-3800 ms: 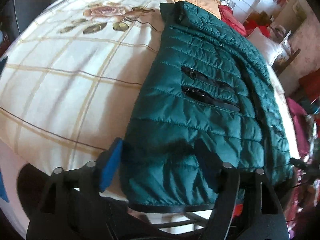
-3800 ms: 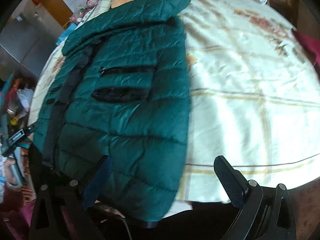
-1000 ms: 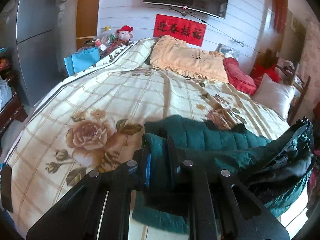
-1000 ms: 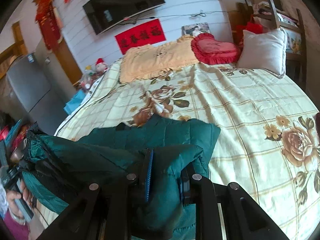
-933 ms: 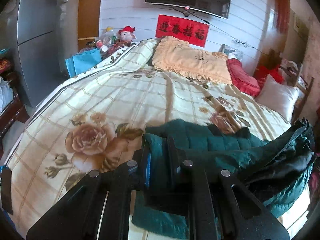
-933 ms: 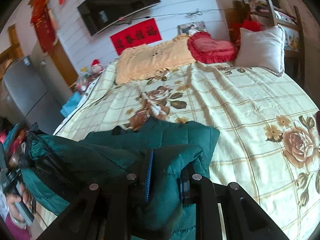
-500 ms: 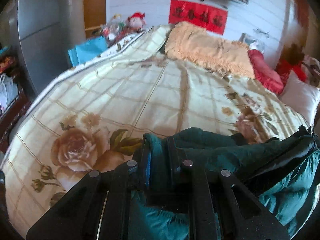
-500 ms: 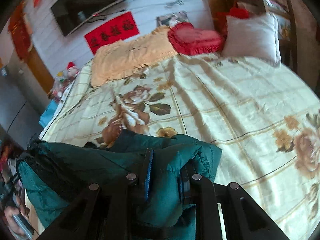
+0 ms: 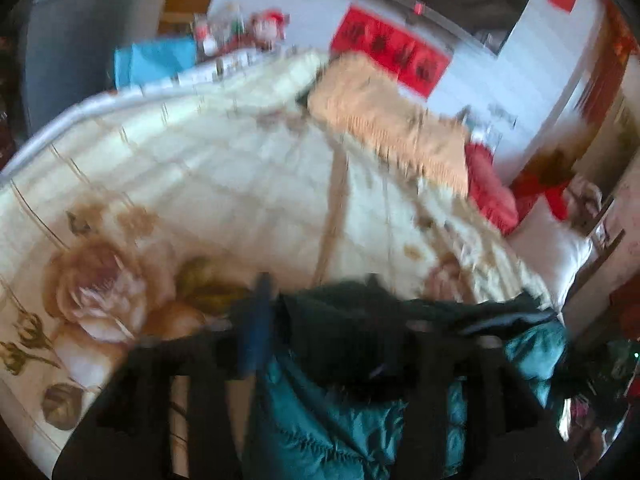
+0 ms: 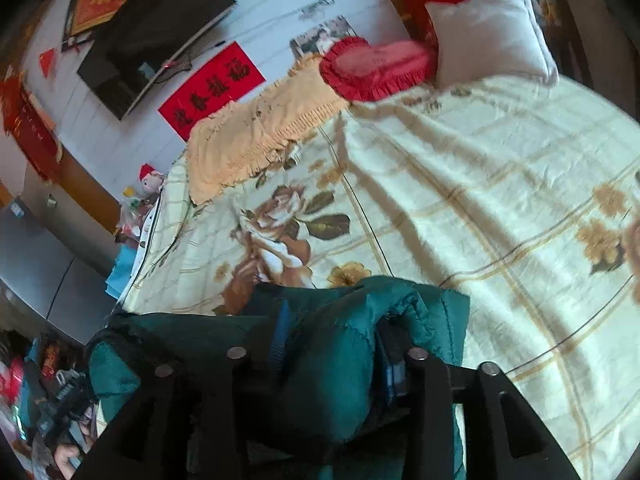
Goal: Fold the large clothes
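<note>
Green jacket bunched low centre on floral bedspread, long axis across frame; left gripper and right gripper both opening, jacket fabric between the jaws.

A dark green quilted puffer jacket lies bunched at the near edge of the bed, filling the lower middle and lower left of the right wrist view. Its padded fabric is stitched in rows, with a slight sheen. One folded, rounded corner pokes up at the lower centre, the cloth doubled over itself in thick rolls. A darker band of lining or trim runs along its left side. In the blurred left wrist view the jacket sits at the bottom centre and lower right; its upper folds look almost black in shadow, and the lower part shows brighter teal.
</note>
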The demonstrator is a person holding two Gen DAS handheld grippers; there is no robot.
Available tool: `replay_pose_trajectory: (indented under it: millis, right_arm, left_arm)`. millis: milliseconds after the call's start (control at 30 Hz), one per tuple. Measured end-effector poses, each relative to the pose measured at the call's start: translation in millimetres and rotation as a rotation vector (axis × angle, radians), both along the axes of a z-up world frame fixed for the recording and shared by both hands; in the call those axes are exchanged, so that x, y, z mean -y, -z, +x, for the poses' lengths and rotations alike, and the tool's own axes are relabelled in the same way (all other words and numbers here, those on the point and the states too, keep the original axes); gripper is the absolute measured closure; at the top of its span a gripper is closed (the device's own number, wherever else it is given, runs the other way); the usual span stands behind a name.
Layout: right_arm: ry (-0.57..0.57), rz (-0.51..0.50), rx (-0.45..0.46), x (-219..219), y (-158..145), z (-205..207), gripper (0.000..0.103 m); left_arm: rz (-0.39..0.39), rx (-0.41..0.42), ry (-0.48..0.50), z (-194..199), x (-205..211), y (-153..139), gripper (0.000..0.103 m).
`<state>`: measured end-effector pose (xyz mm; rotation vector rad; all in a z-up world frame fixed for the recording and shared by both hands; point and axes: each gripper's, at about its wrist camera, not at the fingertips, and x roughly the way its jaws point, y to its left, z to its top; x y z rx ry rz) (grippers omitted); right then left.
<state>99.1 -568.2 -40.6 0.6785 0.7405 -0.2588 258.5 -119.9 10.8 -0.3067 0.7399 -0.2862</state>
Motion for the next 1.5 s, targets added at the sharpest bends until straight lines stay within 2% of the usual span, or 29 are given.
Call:
replay_pose_trajectory:
  millis: [67, 100, 133, 167, 233, 300, 400, 467, 533, 600, 667, 767, 867, 1000, 1133, 1233, 1300, 1367, 1500]
  right_arm:
    - [0.01, -0.023, 0.027, -6.2, -13.4, -7.0, 0.044]
    - [0.016, -0.032, 0.041, -8.2, -18.9, -10.2, 0.028]
    - [0.04, -0.071, 0.059, -12.9, -28.6, -15.4, 0.017]
    - [0.063, -0.111, 0.076, -16.7, -37.2, -20.8, 0.015]
    - [0.084, -0.162, 0.116, -24.2, -53.4, -28.4, 0.015]
    - [0.038, -0.166, 0.135, -37.7, -61.2, -27.2, 0.015]
    - [-0.135, -0.238, 0.032, -78.5, -52.3, 0.0, 0.015]
    - [-0.237, -0.327, -0.034, -110.6, -37.8, 19.3, 0.015]
    - [-0.294, -0.441, -0.098, -137.3, -18.1, 38.1, 0.015]
    - [-0.311, -0.5, -0.151, -150.3, 3.1, 54.7, 0.015]
    - [-0.305, -0.518, -0.177, -152.4, 20.4, 67.7, 0.015]
    - [-0.316, -0.467, -0.219, -144.5, 45.5, 83.0, 0.013]
    - [-0.305, -0.433, -0.223, -134.7, 59.3, 91.3, 0.01]
    - [-0.291, -0.442, -0.215, -134.6, 66.3, 95.1, 0.01]
    - [-0.287, -0.444, -0.241, -134.8, 52.0, 92.7, 0.01]
    - [-0.277, -0.441, -0.174, -133.6, 22.8, 62.5, 0.01]
    - [-0.255, -0.44, -0.167, -129.4, 8.7, 40.6, 0.01]
    - [-0.251, -0.43, -0.15, -122.4, 0.4, 20.8, 0.01]
    - [-0.232, -0.489, -0.157, -110.5, -1.5, -5.1, 0.01]
  left_arm:
    - [-0.023, 0.066, -0.019, -12.7, -7.1, -14.3, 0.027]
    - [-0.026, 0.08, -0.014, -17.4, -7.4, -19.0, 0.027]
    - [-0.023, 0.086, 0.001, -21.5, -6.1, -22.1, 0.027]
    - [-0.015, 0.088, 0.023, -27.0, -2.7, -24.7, 0.027]
    - [0.015, 0.097, 0.048, -38.3, 7.9, -26.1, 0.027]
    - [0.039, 0.105, 0.087, -47.7, 22.9, -22.8, 0.027]
    - [0.12, 0.073, 0.124, -51.3, 54.7, -3.7, 0.027]
    - [0.221, 0.037, 0.131, -46.9, 78.0, 15.2, 0.027]
    - [0.311, -0.01, 0.11, -37.7, 92.6, 34.0, 0.027]
    - [0.35, -0.049, 0.097, -26.1, 98.2, 50.7, 0.025]
    - [0.356, -0.067, 0.085, -16.5, 98.0, 62.1, 0.02]
    - [0.34, -0.1, 0.075, -4.8, 95.3, 73.0, 0.014]
    - [0.33, -0.106, 0.071, 2.5, 96.3, 81.0, 0.012]
    - [0.35, -0.092, 0.067, 2.3, 99.6, 83.8, 0.011]
    - [0.351, -0.083, 0.074, 1.5, 98.7, 83.6, 0.011]
    - [0.341, -0.079, 0.077, 0.8, 96.7, 81.5, 0.011]
    - [0.347, -0.071, 0.079, -3.9, 95.3, 76.5, 0.011]
    - [0.353, -0.061, 0.08, -12.4, 93.4, 69.6, 0.011]
    - [0.347, -0.004, 0.094, -39.7, 87.5, 51.3, 0.012]
